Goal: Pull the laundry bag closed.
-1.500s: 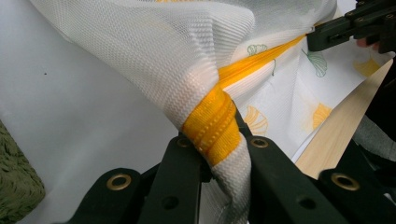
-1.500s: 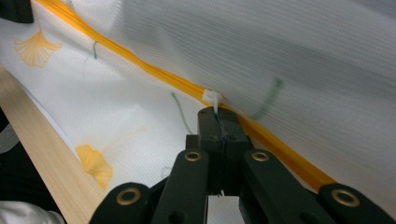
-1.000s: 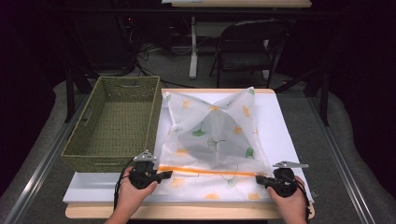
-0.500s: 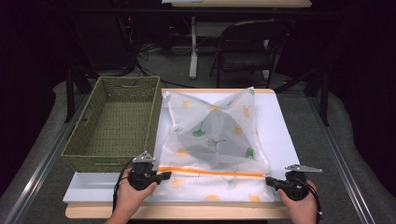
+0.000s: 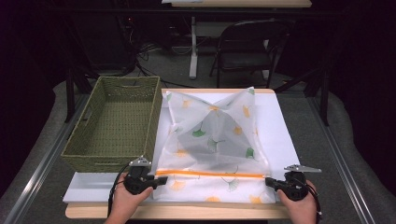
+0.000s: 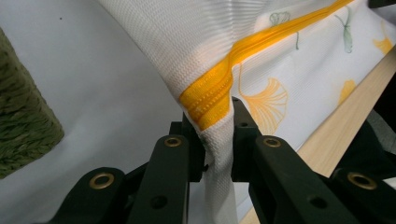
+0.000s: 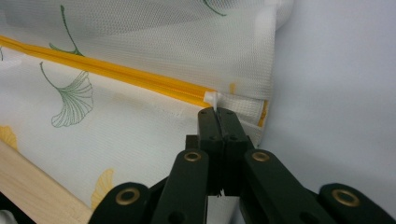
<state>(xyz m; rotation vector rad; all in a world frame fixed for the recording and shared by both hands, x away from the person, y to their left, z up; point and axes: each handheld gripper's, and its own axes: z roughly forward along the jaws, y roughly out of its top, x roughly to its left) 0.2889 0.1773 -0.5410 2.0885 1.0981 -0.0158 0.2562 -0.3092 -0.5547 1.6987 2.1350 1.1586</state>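
Observation:
A white mesh laundry bag (image 5: 212, 135) printed with green and yellow leaves lies on the table, with an orange zipper (image 5: 210, 174) running along its near side. My left gripper (image 5: 158, 179) is shut on the bag's left end, pinching the fabric and orange zipper tape (image 6: 210, 95). My right gripper (image 5: 268, 182) is shut on the white zipper pull (image 7: 212, 99) at the bag's right end. The zipper (image 7: 116, 72) stretches straight between them. The bag's far part bulges up in folds.
A green woven basket (image 5: 114, 123) stands at the table's left, touching the bag's left side. A white mat (image 5: 285, 135) covers the wooden table (image 5: 187, 211). A dark folding chair (image 5: 247, 44) stands beyond the far edge.
My right gripper has slid rightward along the zipper to the bag's right end. The left gripper has stayed in place holding the left end.

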